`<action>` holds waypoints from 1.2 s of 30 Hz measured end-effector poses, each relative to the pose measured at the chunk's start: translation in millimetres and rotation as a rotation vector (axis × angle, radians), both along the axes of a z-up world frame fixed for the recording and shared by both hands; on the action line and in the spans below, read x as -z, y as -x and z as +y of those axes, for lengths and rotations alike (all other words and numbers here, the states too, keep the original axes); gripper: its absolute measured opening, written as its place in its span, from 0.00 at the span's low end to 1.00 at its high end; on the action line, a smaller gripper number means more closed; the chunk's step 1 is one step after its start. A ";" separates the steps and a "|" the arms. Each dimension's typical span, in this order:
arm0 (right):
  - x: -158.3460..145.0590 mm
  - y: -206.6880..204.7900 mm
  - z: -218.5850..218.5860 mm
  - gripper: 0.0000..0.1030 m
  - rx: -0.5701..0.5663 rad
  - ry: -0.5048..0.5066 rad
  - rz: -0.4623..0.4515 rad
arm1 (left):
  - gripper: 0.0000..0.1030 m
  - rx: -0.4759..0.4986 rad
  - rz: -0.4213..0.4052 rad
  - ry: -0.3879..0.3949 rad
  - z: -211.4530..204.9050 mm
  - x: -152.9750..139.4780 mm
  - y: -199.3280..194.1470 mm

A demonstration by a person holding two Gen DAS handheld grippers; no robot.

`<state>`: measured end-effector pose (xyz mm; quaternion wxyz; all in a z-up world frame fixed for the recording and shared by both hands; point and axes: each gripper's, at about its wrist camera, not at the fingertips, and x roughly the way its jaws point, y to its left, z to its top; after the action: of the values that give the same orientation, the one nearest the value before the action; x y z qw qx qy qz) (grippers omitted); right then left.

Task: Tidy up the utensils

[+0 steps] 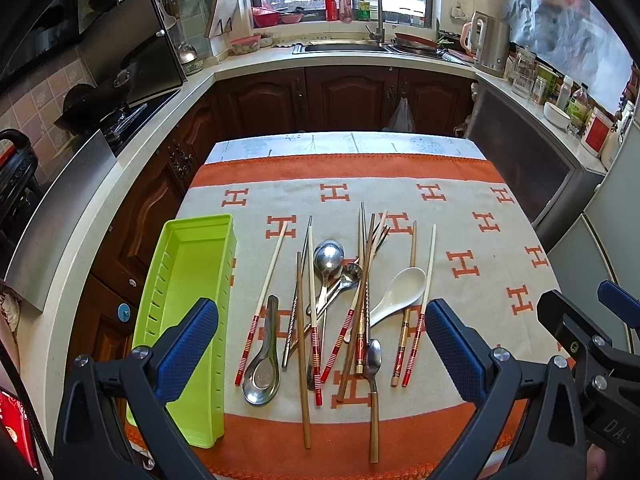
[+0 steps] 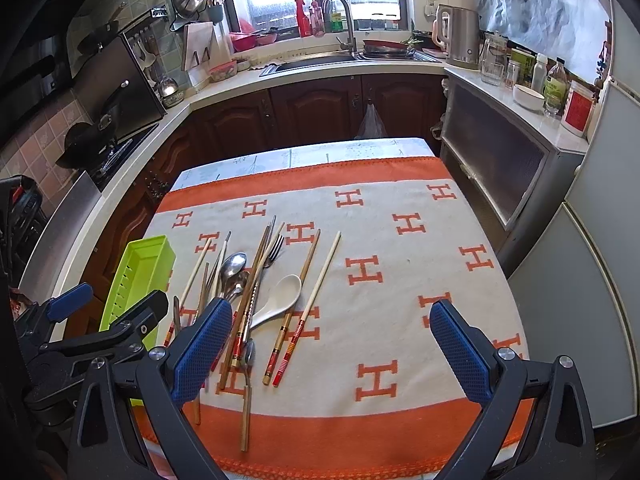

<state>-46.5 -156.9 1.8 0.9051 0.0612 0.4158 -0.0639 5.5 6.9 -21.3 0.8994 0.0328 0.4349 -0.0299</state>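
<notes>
A heap of utensils lies on the orange-and-cream cloth: several chopsticks (image 1: 264, 304), steel spoons (image 1: 328, 258), a flat steel soup spoon (image 1: 262, 372), a fork (image 2: 274, 249) and a white ceramic spoon (image 1: 400, 290) (image 2: 280, 296). An empty lime-green plastic tray (image 1: 188, 308) (image 2: 138, 272) stands to their left. My left gripper (image 1: 320, 352) hovers open above the near end of the heap. My right gripper (image 2: 332, 348) is open over bare cloth, right of the heap. Each gripper shows at the edge of the other's view.
The cloth covers a small table (image 1: 344, 144) with its near edge just below the grippers. Dark wooden cabinets (image 1: 340, 96), a sink (image 1: 344, 46), a stove with a wok (image 1: 92, 100) and a kettle (image 1: 490, 44) ring the table. Bare cloth (image 2: 400, 248) lies on the right.
</notes>
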 end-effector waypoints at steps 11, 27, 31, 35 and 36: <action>7.5 -1.6 6.6 0.98 0.000 -0.015 0.019 | 0.99 0.000 0.022 -0.005 -2.1 8.5 -2.3; 26.9 -12.7 26.6 0.98 -0.008 -0.059 0.086 | 0.99 0.004 0.053 -0.016 -3.1 19.7 -17.3; 34.0 -31.6 -3.2 0.98 -0.017 -0.092 0.105 | 0.99 0.014 0.037 -0.026 -2.8 23.4 -23.4; 41.0 -44.1 -13.7 0.98 -0.024 -0.143 0.130 | 0.99 0.049 0.012 -0.022 1.1 26.2 -33.7; 42.9 -48.8 -17.6 0.98 -0.026 -0.158 0.139 | 0.99 0.043 0.011 -0.026 2.3 27.0 -38.2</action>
<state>2.2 -174.5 -41.1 0.8672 0.1223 0.4822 -0.0232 43.7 9.2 -48.4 0.8957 0.0538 0.4393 -0.0435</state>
